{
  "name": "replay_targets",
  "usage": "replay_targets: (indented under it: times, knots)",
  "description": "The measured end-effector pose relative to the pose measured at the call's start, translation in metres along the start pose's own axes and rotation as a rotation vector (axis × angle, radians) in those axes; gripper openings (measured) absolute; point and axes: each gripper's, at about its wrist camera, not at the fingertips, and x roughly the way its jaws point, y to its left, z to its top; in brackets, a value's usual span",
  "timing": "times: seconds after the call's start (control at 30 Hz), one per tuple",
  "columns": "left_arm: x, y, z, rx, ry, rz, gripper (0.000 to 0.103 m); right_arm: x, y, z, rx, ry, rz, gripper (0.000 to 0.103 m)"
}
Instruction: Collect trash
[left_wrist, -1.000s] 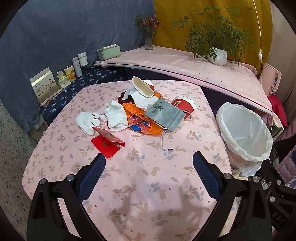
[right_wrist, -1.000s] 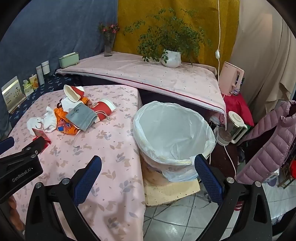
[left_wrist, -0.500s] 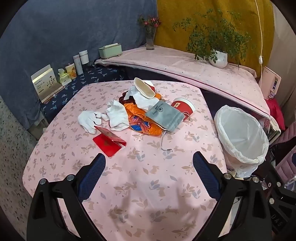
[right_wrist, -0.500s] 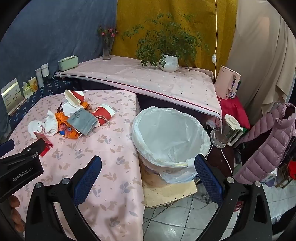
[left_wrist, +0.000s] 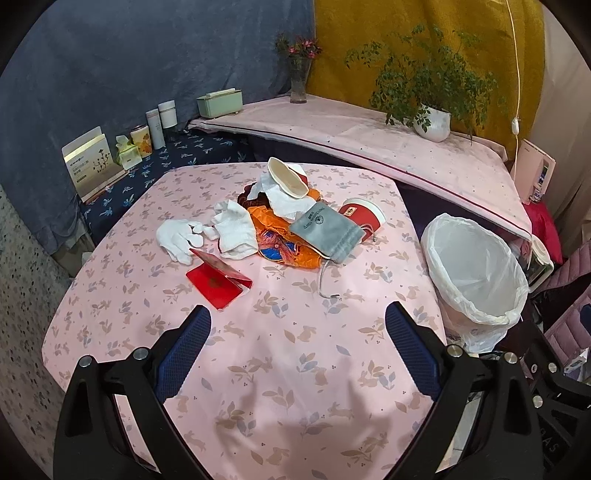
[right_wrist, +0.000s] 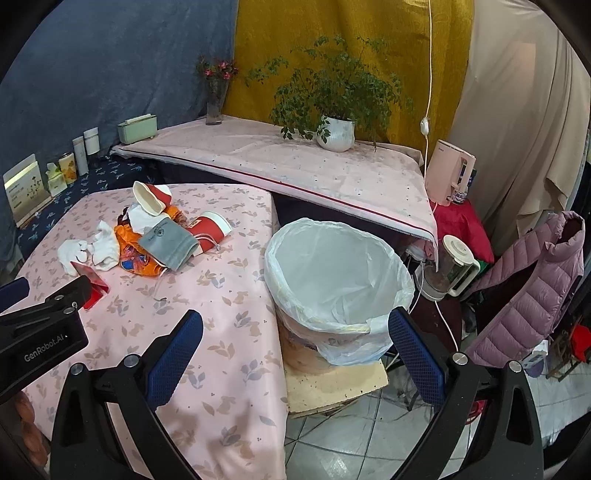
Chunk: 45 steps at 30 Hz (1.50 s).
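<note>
A: Your left hand-held gripper (left_wrist: 297, 325) hangs above the near part of the table (left_wrist: 288, 369), both blue pads spread wide with nothing between them.

B: And the right one?

A: Your right hand-held gripper (right_wrist: 295, 332) is just as wide apart and empty. It points past the table's edge, toward the bin (right_wrist: 338, 284), which stands on a block on the floor, touching the table's side. Its white liner looks empty, though the bottom is hard to read through the folds.

B: Where is the trash?

A: In a heap toward the far middle of the table. A grey pouch (left_wrist: 325, 230) lies on an orange wrapper (left_wrist: 284, 247). A red cup (left_wrist: 364, 218) lies on its side just right of the pouch, touching it. A second cup (left_wrist: 288, 177), squashed, sits on top of a white tissue (left_wrist: 286, 199) at the back of the heap.

B: And on the left?

A: Two white gloves: one (left_wrist: 236, 230) against the wrapper, the other (left_wrist: 177, 240) flat beside it. A red folded card (left_wrist: 216, 284) lies nearer to you, half open, apart from the heap. A thin cord (left_wrist: 325, 284) trails from the pouch toward you.

B: Do the grippers touch anything?

A: Neither does. In the right view your left gripper's body shows at the left edge, over the card.
</note>
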Motion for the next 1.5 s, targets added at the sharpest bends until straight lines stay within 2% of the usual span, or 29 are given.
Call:
replay_targets:
  times: [1.5]
  knots:
    - [-0.0017,0.0008,-0.0001,0.005,-0.006,0.02,0.091,-0.0004,-0.0035,0.001,0.002,-0.009,-0.001,0.096]
